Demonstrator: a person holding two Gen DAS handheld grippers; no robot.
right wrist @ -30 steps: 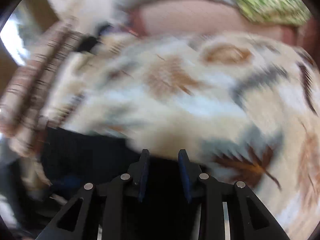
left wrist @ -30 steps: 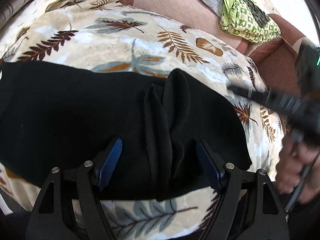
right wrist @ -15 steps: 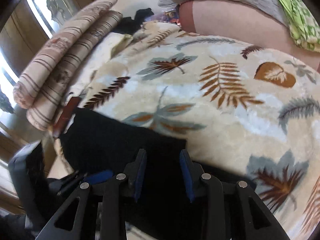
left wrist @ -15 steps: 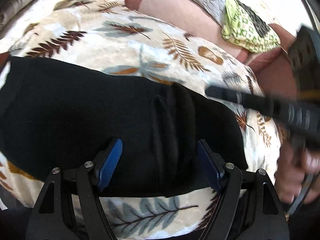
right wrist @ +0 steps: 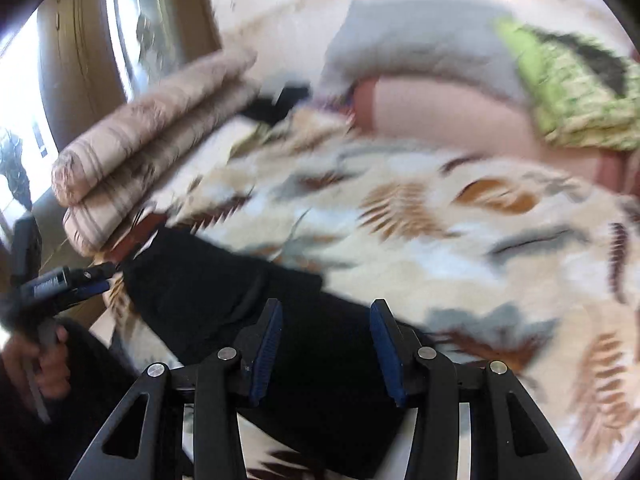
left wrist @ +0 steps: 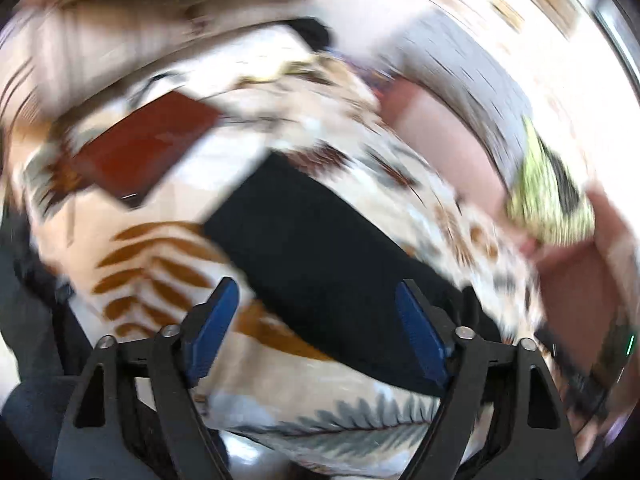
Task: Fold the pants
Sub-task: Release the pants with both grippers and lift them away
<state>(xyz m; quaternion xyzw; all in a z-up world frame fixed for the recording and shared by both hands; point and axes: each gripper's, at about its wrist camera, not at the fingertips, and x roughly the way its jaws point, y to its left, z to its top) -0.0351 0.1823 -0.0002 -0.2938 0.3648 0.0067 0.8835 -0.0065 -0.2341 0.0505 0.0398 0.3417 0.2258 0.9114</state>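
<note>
The black pants [left wrist: 320, 248] lie folded in a long flat band on a leaf-print blanket [left wrist: 160, 264]. My left gripper [left wrist: 316, 320] is open and empty, above the band's near edge towards its left end. In the right wrist view the pants [right wrist: 224, 296] run from the left towards the bottom. My right gripper [right wrist: 326, 344] is open and empty, hovering over their right part. The left gripper [right wrist: 76, 280] shows there at the pants' left end. Both views are blurred by motion.
A dark red flat book-like thing [left wrist: 144, 152] lies on the blanket left of the pants. Rolled striped bedding [right wrist: 152, 136] lies at the left. A grey quilt [right wrist: 420, 48], a green cloth [right wrist: 568, 92] and a pink cushion [right wrist: 444, 112] are behind.
My left gripper has swung left towards the pants' left end. My right gripper has opened wider over the pants' right part. The bunched ridge in the pants is gone; they lie flat.
</note>
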